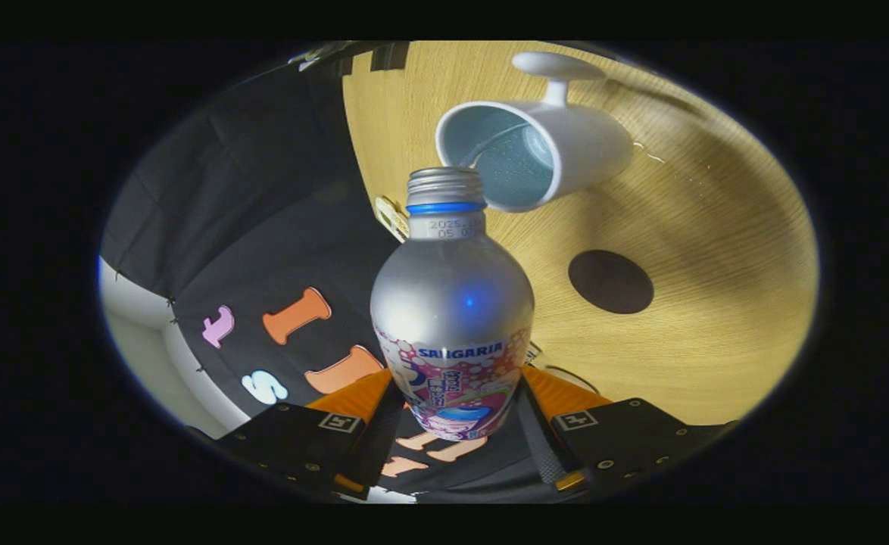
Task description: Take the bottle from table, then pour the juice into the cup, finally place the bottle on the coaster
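The bottle point(452, 303) is held between the two fingers of the gripper point(452, 412), its lower body pinched from both sides, so the tongs are closed on it; its neck points forward, away from the fingers, toward the cup point(543, 155). It is a silver metal bottle with its cap off, showing a bare threaded mouth with a blue ring just under the threads; below the ring runs a band of small printed digits too blurred to read with certainty. The lower half carries a pink and white wrapper with a blue band bearing the word "SANGARIA" in white capitals; the smaller writing under it cannot be made out.

The cup is a white mug with a pale blue inside, seen with its opening turned toward the camera and its handle on the far side; the bottle's mouth lies just at the near rim of that opening. Whether any juice is in the cup cannot be told.

The cup stands on a light wooden tabletop point(717, 265), not far from the edge where the wood meets the black cloth wall point(263, 227); the coaster point(610, 281), a dark round disc, lies flat on the wood well apart from the cup, further in from that edge, and nothing rests on it.
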`<act>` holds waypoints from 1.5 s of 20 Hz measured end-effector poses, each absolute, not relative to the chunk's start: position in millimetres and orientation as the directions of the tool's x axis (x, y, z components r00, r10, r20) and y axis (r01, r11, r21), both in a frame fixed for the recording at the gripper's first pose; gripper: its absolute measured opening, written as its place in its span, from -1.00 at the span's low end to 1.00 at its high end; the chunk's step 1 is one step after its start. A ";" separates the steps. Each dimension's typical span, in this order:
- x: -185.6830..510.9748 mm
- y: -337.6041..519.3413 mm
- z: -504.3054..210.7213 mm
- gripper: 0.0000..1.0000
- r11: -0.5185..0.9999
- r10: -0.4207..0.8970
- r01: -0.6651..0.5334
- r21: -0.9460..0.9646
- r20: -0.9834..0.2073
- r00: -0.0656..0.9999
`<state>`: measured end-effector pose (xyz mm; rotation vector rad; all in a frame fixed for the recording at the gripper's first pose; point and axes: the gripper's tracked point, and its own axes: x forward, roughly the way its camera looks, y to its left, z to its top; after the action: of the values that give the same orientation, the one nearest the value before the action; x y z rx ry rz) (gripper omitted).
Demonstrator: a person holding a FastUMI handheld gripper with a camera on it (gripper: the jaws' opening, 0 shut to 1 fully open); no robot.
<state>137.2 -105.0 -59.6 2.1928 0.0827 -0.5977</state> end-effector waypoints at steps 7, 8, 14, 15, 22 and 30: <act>137.1 -107.8 -57.8 0.54 -0.662 -0.156 0.237 0.711 -0.440 0.885; 136.9 -108.3 -58.4 0.55 -0.664 -0.157 0.236 0.709 -0.441 0.884; 139.1 -109.0 -58.2 0.55 -0.675 -0.159 0.233 0.700 -0.446 0.881; 139.3 -109.1 -57.2 0.55 -0.678 -0.159 0.229 0.698 -0.444 0.882; 139.0 -111.4 -53.6 0.54 -0.697 -0.159 0.212 0.685 -0.436 0.886; 138.2 -116.8 -46.0 0.55 -0.726 -0.181 0.159 0.670 -0.408 0.895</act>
<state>138.2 -116.8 -46.0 2.3089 -0.0157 -0.5885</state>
